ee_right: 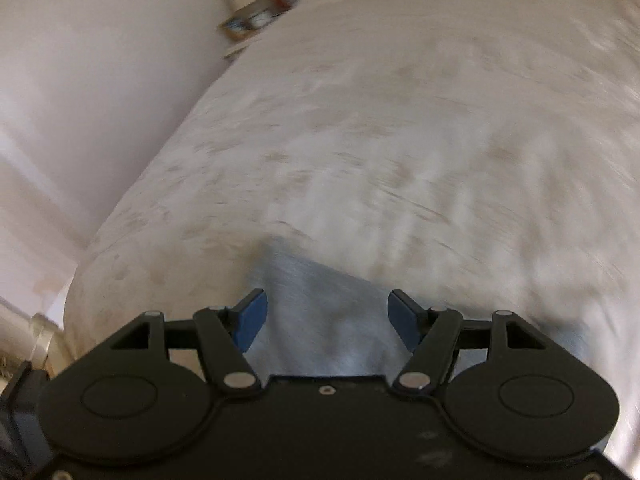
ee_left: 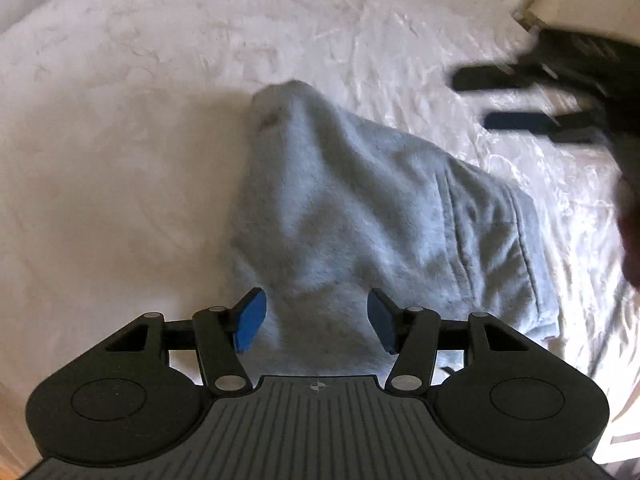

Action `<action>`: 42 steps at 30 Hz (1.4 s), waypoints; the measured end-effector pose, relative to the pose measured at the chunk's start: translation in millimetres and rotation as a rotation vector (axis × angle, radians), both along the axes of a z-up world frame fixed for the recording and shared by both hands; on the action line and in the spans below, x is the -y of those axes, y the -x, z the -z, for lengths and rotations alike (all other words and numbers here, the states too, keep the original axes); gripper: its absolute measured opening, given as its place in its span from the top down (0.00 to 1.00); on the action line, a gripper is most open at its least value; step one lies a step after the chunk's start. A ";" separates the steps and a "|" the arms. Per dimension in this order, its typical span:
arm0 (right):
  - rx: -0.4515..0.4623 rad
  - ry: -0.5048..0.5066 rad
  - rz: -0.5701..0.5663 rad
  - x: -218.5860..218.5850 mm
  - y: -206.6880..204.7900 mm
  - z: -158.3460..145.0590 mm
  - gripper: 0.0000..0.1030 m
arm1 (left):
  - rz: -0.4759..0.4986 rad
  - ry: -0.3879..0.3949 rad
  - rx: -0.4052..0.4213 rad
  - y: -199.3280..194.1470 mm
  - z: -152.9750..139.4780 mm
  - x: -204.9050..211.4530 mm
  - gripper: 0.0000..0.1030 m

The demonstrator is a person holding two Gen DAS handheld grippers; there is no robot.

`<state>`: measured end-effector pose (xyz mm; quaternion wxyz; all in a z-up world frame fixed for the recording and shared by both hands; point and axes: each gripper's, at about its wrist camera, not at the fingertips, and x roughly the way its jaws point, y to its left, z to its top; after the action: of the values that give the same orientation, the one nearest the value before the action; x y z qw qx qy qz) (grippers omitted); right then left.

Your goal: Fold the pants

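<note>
Here the grey pants (ee_left: 372, 216) lie in a folded bundle on the white bedspread (ee_left: 120, 160). The left gripper (ee_left: 316, 322) hangs over their near edge, jaws wide with nothing between them. The right gripper (ee_right: 328, 322), blurred, is off to the pants' right side above the bed, jaws wide and empty too

Light grey-blue fleece pants (ee_left: 372, 208) lie on a cream-white bedspread (ee_left: 160, 80) with a faint tone-on-tone sheen pattern. Both black plastic grippers carry blue pads (ee_left: 250, 326).
</note>
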<state>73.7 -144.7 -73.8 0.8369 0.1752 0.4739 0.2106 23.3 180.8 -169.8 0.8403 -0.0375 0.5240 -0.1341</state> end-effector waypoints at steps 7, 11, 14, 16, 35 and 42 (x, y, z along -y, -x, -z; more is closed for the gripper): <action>0.021 0.058 -0.157 -81.3 -49.4 7.4 0.31 | -0.030 0.050 -0.111 -3.2 22.5 -32.1 0.47; 0.001 0.124 -0.238 -118.0 -69.8 23.7 0.32 | -0.038 0.137 -0.174 -3.5 35.0 -46.0 0.46; -0.025 0.184 -0.285 -138.8 -83.8 38.3 0.33 | -0.034 0.170 -0.186 -3.3 41.2 -50.6 0.46; -0.046 0.216 -0.299 -146.8 -90.0 45.8 0.39 | -0.026 0.179 -0.187 -1.8 41.7 -51.8 0.46; -0.130 0.266 -0.192 -145.3 -120.4 73.3 0.84 | -0.055 0.211 -0.181 10.2 41.6 -59.8 0.46; -0.030 0.143 -0.099 -97.0 -102.4 27.9 0.59 | 0.010 0.174 -0.199 18.1 36.2 -60.6 0.46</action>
<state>176.1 -47.8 -101.6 0.8285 0.0946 0.5084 0.2149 5.2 241.4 -206.0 0.7770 -0.1207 0.5914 -0.1785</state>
